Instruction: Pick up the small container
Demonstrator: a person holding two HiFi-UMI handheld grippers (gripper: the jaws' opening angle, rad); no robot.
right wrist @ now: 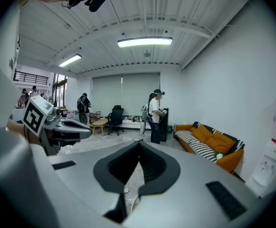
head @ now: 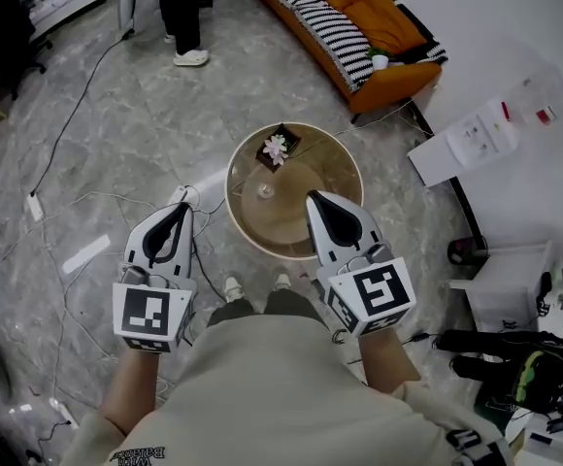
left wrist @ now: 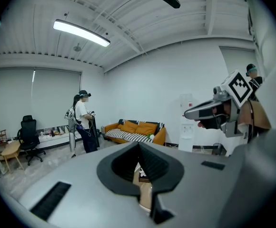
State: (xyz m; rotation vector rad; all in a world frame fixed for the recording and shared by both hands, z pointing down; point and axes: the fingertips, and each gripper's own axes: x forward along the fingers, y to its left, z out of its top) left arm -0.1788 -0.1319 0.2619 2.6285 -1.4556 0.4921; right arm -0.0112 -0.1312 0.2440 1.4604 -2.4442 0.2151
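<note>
The small clear container (head: 264, 191) stands on the left half of a round wooden table (head: 332, 170) in the head view. Beside it, farther back, a pink flower (head: 278, 148) rests on a dark square mat. My left gripper (head: 179, 210) hangs over the floor left of the table with its jaws together and nothing in them. My right gripper (head: 316, 199) is over the table's near right edge, shut and empty, a short way right of the container. In the gripper views both grippers (left wrist: 139, 144) (right wrist: 139, 141) point level across the room, so the container is hidden there.
An orange sofa with a striped cover (head: 359, 22) stands behind the table. A person (head: 186, 13) stands at the back left. Cables and a power strip (head: 34, 205) lie on the marble floor at left. White furniture (head: 510, 284) and dark gear are at right.
</note>
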